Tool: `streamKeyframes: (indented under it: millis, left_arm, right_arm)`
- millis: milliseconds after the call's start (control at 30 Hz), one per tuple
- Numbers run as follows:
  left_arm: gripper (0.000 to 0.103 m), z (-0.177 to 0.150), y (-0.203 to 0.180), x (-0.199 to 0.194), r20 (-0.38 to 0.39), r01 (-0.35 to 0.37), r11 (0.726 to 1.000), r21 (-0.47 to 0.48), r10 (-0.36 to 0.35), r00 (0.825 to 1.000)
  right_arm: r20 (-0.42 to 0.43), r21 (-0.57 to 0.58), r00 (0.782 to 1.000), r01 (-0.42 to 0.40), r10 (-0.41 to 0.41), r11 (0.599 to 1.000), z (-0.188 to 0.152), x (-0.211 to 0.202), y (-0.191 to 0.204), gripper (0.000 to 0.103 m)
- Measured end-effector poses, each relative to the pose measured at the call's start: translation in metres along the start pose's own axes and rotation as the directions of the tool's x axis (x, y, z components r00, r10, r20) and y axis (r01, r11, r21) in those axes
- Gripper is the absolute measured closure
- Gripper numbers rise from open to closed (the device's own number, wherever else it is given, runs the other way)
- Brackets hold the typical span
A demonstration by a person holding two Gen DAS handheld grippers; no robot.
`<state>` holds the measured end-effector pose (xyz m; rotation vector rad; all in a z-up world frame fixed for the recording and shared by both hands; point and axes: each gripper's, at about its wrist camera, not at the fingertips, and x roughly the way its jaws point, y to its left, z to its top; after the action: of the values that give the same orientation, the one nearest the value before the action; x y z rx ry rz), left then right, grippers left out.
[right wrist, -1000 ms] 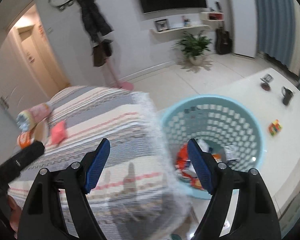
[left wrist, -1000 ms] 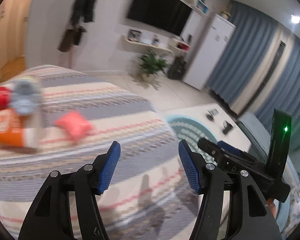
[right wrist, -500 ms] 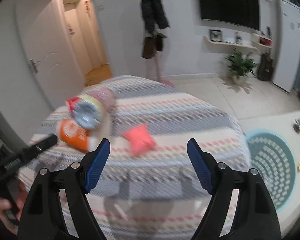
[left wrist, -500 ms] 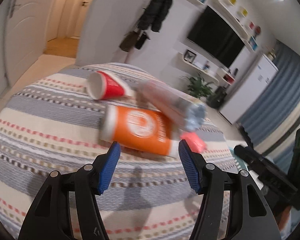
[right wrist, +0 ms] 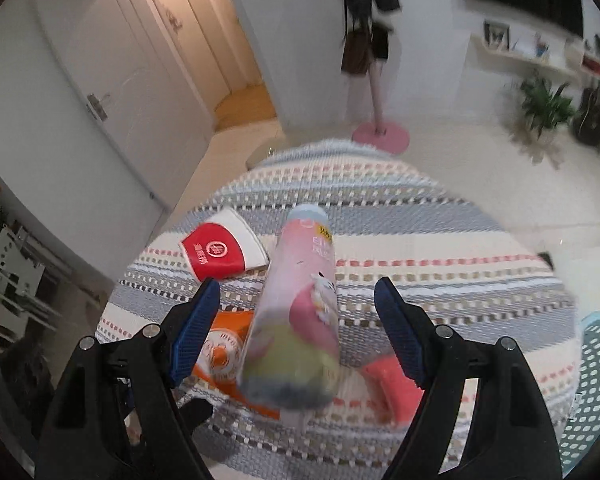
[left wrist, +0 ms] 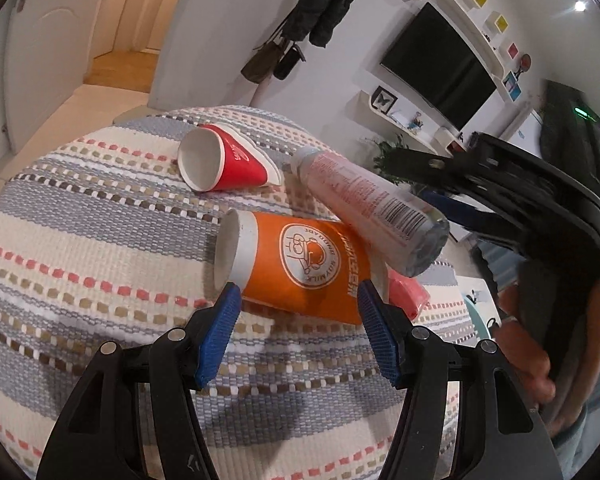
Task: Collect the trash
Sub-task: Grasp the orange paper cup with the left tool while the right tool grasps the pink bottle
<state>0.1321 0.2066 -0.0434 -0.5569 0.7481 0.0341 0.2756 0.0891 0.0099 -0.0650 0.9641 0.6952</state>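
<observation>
Trash lies in a heap on a striped cloth (left wrist: 80, 240). An orange paper cup (left wrist: 300, 268) rests on its side just past the tips of my left gripper (left wrist: 298, 300), which is open and not pressing on it. Leaning over that cup is a pink-labelled plastic bottle (left wrist: 364, 204). Behind them a red paper cup (left wrist: 224, 164) lies tipped over, and a pink packet (left wrist: 406, 292) peeks out at the right. From above, my right gripper (right wrist: 297, 292) is open around the bottle (right wrist: 300, 312), apart from it. The red cup (right wrist: 220, 252), orange cup (right wrist: 224, 348) and packet (right wrist: 392, 388) surround it.
A light blue perforated basket (right wrist: 592, 380) stands off the cloth's right edge. A coat stand with a pink base (right wrist: 380, 134) and a white door (right wrist: 100, 100) are beyond the far edge. A hand (left wrist: 520, 340) holds the right gripper at the right.
Both views swung away from the basket and floor onto the heap. The left gripper closed in on the orange cup; the right one came over the bottle. Neither jaw width changed.
</observation>
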Motion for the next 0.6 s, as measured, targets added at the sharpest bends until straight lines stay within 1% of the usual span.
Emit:
streamKeyframes:
  millis: [100,133,167,200,267,333,467,600]
  left_arm:
    - [0.044,0.005,-0.002,0.012,-0.027,0.015,1.000,0.000,-0.015,1.000]
    - [0.044,0.005,-0.002,0.016,-0.036,0.022,1.000,0.000,-0.022,0.999]
    - [0.044,0.006,-0.001,0.020,-0.050,0.037,0.999,-0.005,-0.037,0.998]
    - [0.044,0.007,0.001,0.024,-0.063,0.055,0.998,-0.014,-0.056,0.996]
    - [0.044,0.008,0.005,0.031,-0.076,0.074,0.997,-0.033,-0.077,0.994]
    - [0.044,0.012,0.008,0.036,-0.077,0.072,0.997,-0.042,-0.075,0.994]
    - [0.044,0.025,0.016,0.043,-0.068,0.052,0.997,-0.050,-0.056,0.996]
    - [0.044,0.035,0.017,0.047,-0.055,0.026,0.999,-0.047,-0.029,0.998]
  right_arm:
    - [-0.090,0.017,0.996,-0.024,0.025,1.000,0.003,0.025,-0.004,0.028]
    - [-0.106,0.022,0.993,-0.039,0.041,0.999,0.001,0.030,-0.006,0.031]
    - [-0.121,0.025,0.991,-0.060,0.062,0.998,0.000,0.033,-0.007,0.043]
    - [-0.137,0.027,0.987,-0.082,0.085,0.996,-0.001,0.036,-0.010,0.050]
    - [-0.140,0.026,0.985,-0.093,0.096,0.995,-0.005,0.036,-0.014,0.054]
    - [-0.129,0.012,0.986,-0.103,0.104,0.995,-0.010,0.031,-0.019,0.056]
    - [-0.115,0.002,0.985,-0.129,0.128,0.992,-0.022,0.015,-0.028,0.056]
    - [-0.112,0.036,0.974,-0.195,0.198,0.980,-0.047,0.001,-0.038,0.056]
